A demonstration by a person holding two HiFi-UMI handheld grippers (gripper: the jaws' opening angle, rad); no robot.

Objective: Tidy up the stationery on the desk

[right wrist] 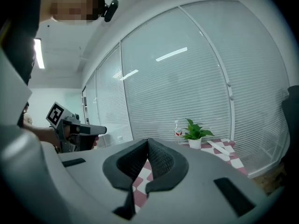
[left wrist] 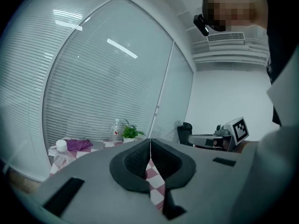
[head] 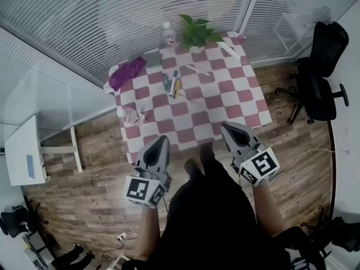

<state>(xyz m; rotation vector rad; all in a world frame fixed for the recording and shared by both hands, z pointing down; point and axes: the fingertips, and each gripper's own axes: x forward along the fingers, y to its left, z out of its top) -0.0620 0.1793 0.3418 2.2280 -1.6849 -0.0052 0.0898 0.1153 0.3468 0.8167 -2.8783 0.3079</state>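
Both hand-held grippers, left [head: 163, 139] and right [head: 226, 126], are clenched on nothing, on the side of the bench [head: 214, 108] farthest from the potted plant [head: 196, 34]. Loose pens [head: 171, 84] lie just in front of that plant, slightly left. Reaching in with jaws closed would likely nudge the pens, rolling them away rather than gripping them.

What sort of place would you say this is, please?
Probably an office: blinds over glass walls, a black swivel chair, a white desk, and a checked table with pens.
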